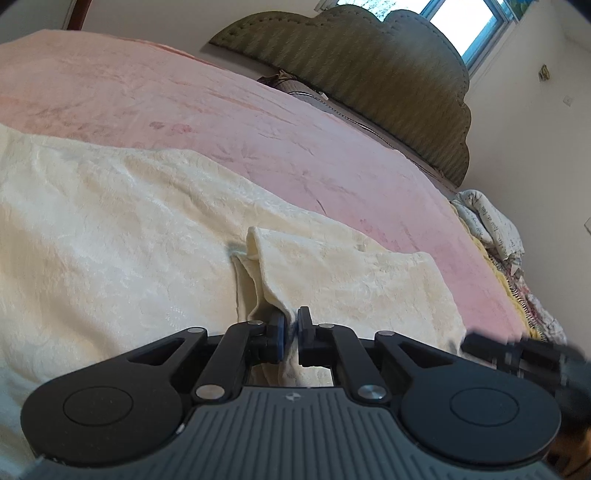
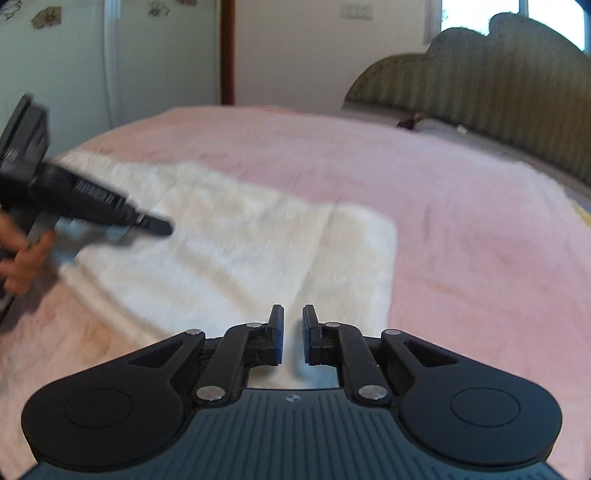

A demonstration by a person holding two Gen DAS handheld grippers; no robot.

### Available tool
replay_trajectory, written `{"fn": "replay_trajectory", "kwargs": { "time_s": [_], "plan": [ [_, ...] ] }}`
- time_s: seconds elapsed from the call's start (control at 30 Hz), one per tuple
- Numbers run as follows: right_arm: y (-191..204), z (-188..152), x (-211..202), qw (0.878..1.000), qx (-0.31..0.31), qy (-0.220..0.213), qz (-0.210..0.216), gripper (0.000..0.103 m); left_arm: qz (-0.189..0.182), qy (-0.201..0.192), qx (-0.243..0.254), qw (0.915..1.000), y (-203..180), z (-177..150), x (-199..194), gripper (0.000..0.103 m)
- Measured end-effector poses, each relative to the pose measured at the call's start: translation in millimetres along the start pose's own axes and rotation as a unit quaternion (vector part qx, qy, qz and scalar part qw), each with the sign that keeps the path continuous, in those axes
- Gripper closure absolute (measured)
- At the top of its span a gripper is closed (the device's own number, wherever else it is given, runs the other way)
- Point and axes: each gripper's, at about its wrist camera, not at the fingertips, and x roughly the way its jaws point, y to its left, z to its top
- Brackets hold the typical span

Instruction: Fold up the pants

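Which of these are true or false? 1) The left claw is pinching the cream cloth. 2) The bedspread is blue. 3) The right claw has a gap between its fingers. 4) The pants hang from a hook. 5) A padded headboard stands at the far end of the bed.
1) True: the left claw is closed on a raised fold of the cream pants.
2) False: the bedspread is pink.
3) True: the right claw shows a narrow gap with nothing gripped in it.
4) False: the pants lie spread on the bed.
5) True: an olive, scalloped headboard stands there, below a window.
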Motion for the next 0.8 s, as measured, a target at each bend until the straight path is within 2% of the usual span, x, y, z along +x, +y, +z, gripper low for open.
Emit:
{"fn": "replay_trajectory", "kwargs": {
  "time_s": [0.03, 0.17, 0.2, 0.3, 0.33, 0.4, 0.47, 0.57, 0.6, 0.7, 0.8],
  "plan": [
    [0.9, 7.6, 3.5, 1.0, -0.006, -0.01, -0.013, 0.093, 0.002, -0.001, 0.001, 1.0, -1.5, 0.4, -1.6, 0.085],
    [-7.8, 29.5, 31.8, 0.999, -0.009, -0.026, -0.02, 0.092, 0.016, -0.012, 0.013, 0.9997, -6.5, 5.3, -10.6, 0.086],
    [-10.9, 33.0, 44.3, 0.999, -0.013, -0.019, -0.025, 0.092, 0.022, -0.017, 0.018, 0.9994, -7.4, 6.6, -13.2, 0.086],
    [-15.5, 29.6, 83.9, 0.997, -0.02, 0.043, -0.063, 0.091, 0.035, -0.035, 0.029, 0.9983, -10.3, 11.9, -23.5, 0.086],
    [-15.0, 27.1, 86.4, 0.997, -0.02, 0.04, -0.068, 0.091, 0.037, -0.044, 0.034, 0.9977, -13.2, 14.8, -27.5, 0.086],
    [-11.8, 25.7, 75.3, 0.997, -0.008, 0.022, -0.075, 0.09, 0.035, -0.054, 0.046, 0.9968, -19.9, 21.3, -30.3, 0.086],
    [-4.9, 23.1, 60.5, 0.998, -0.005, 0.003, -0.068, 0.09, 0.015, -0.05, 0.059, 0.9969, -29.4, 29.1, -26.3, 0.085],
    [6.3, 15.8, 44.7, 0.999, 0.0, -0.007, -0.04, 0.09, -0.001, -0.028, 0.075, 0.9968, -41.6, 32.9, -9.6, 0.074],
    [9.6, 12.1, 41.2, 1.0, 0.0, -0.004, -0.029, 0.09, 0.005, -0.015, 0.087, 0.996, -43.9, 30.4, -0.6, 0.067],
    [17.4, -6.9, 46.9, 0.999, -0.014, 0.026, -0.023, 0.085, 0.036, 0.015, 0.116, 0.9925, -45.7, 18.3, 23.0, 0.065],
    [17.5, -11.0, 40.2, 0.999, 0.017, 0.013, -0.027, 0.083, 0.05, -0.001, 0.148, 0.9878, -51.9, 9.5, 20.4, 0.057]
  ]
}}
